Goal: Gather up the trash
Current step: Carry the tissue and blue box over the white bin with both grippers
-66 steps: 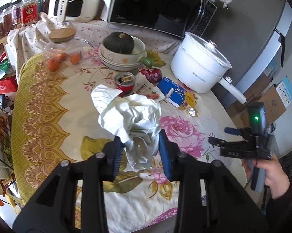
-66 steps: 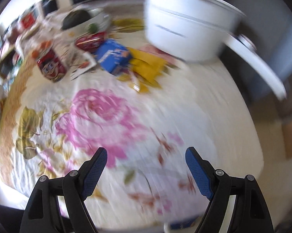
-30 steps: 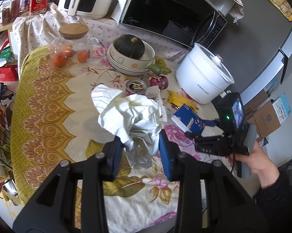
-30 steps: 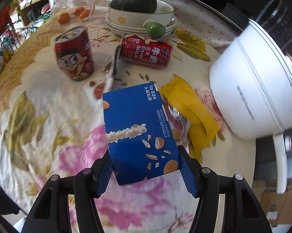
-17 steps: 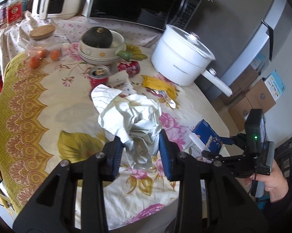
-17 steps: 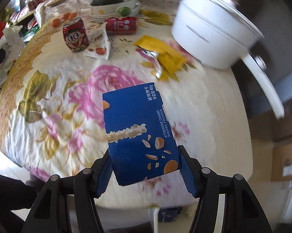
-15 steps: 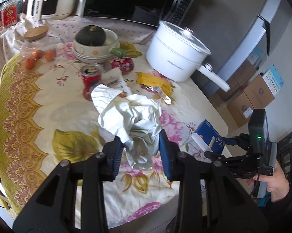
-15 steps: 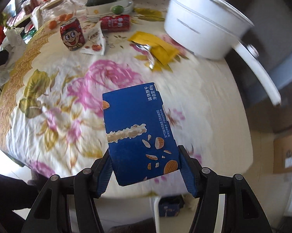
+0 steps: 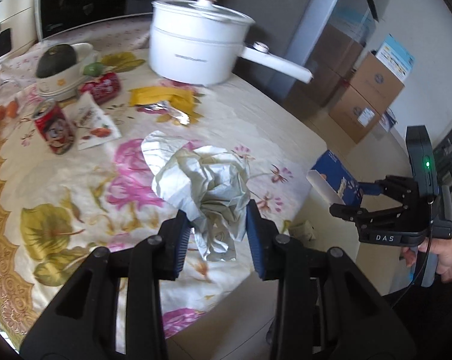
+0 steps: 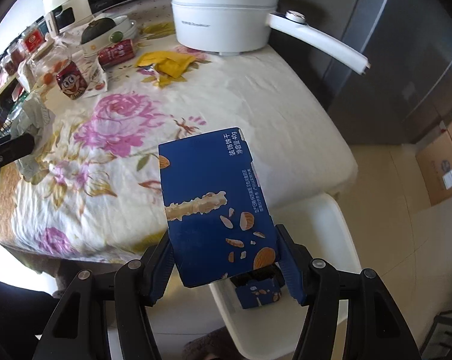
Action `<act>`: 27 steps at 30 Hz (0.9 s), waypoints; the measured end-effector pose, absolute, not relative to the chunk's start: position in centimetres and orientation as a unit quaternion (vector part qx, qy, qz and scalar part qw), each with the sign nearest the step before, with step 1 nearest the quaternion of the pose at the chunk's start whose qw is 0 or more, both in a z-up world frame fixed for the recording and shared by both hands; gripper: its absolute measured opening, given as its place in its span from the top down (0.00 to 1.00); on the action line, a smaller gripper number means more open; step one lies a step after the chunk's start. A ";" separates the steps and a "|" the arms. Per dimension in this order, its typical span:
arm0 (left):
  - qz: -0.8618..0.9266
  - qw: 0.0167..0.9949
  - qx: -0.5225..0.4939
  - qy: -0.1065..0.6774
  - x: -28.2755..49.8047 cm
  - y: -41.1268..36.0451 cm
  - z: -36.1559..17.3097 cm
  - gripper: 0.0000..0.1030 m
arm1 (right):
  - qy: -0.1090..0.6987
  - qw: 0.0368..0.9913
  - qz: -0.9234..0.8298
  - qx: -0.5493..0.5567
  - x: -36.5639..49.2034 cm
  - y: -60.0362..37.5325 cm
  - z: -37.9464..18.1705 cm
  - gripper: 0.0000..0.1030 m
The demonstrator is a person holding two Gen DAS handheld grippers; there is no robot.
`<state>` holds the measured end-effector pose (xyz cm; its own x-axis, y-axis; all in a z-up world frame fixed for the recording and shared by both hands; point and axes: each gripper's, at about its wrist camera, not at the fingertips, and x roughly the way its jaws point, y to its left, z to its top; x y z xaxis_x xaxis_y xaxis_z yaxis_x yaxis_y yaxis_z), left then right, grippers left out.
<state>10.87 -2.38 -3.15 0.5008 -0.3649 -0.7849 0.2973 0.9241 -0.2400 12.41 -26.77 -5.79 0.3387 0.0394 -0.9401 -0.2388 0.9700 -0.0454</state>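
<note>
My left gripper (image 9: 218, 234) is shut on a crumpled white paper wad (image 9: 207, 180), held above the floral tablecloth (image 9: 256, 114). My right gripper (image 10: 226, 267) is shut on a blue biscuit box (image 10: 216, 207), held past the table's corner over a white plastic surface (image 10: 331, 240) where a small blue carton (image 10: 259, 295) lies. From the left wrist view the right gripper (image 9: 355, 198) and its blue box (image 9: 331, 171) hang off the table's right edge, with a hand on the handle. On the table lie a yellow wrapper (image 9: 162, 99), a snack packet (image 9: 93, 123) and two red cans (image 9: 54, 132).
A white lidded pot (image 9: 198, 51) with a long handle stands at the back of the table. A bowl holding a dark squash (image 9: 60, 63) sits at the back left. Cardboard boxes (image 9: 367, 96) are stacked on the floor to the right, beside a grey fridge (image 10: 406, 60).
Both grippers have swung toward the table's right corner. The right one carried the blue box from above the table out past its edge. The left one followed with the paper wad.
</note>
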 end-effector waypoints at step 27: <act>-0.323 0.806 0.064 0.491 8.7 -21.2 -8.5 0.64 | 0.593 0.805 -0.019 -0.003 5.2 -44.4 -8.3 0.38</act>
<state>8.72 -21.20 -8.52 0.3085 -0.4579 -0.8338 0.5842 0.7829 -0.2138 5.18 -44.36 -8.26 0.2957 -0.0346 -0.9547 0.0277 0.9992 -0.0276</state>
